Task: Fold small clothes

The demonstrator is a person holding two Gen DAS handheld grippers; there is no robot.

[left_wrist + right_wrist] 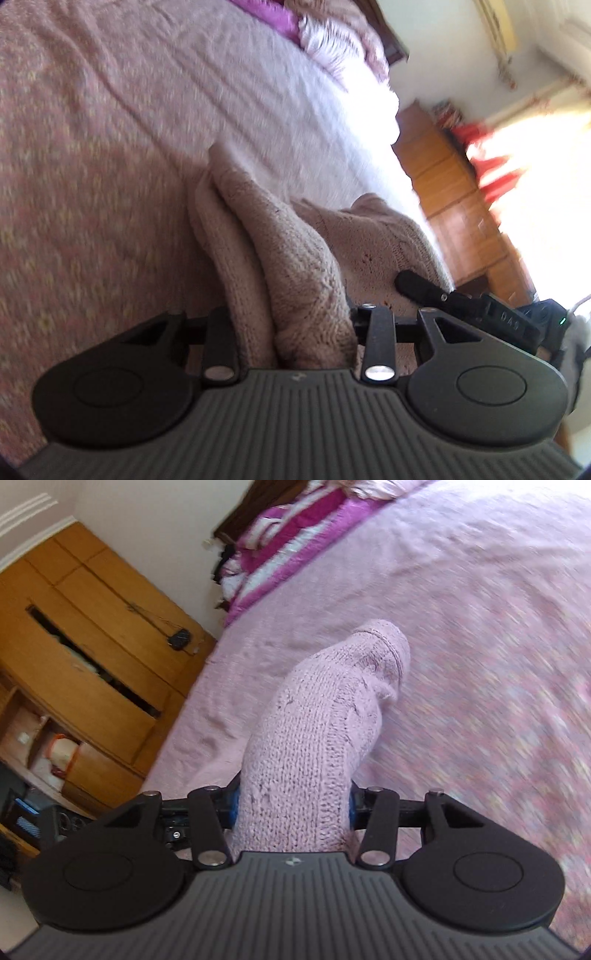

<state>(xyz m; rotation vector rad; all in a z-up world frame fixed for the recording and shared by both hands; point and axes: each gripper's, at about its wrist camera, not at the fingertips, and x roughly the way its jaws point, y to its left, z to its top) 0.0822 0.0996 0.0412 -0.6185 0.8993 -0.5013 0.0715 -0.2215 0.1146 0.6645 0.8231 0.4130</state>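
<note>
A small pale pink knitted garment [295, 258] hangs bunched over the bed. My left gripper [295, 328] is shut on a thick fold of it, and the knit hides the fingertips. My right gripper [293, 805] is shut on another part of the same garment [314, 731], whose sleeve end droops forward. In the left wrist view the right gripper [417, 284] shows as a black finger lying against the knit at the right.
A pink patterned bedspread [110, 147] fills the space under both grippers. Pillows and a magenta blanket [288, 528] lie at the head of the bed. A wooden wardrobe [85, 657] stands beside the bed. A bright window with red curtains [491, 166] is at the right.
</note>
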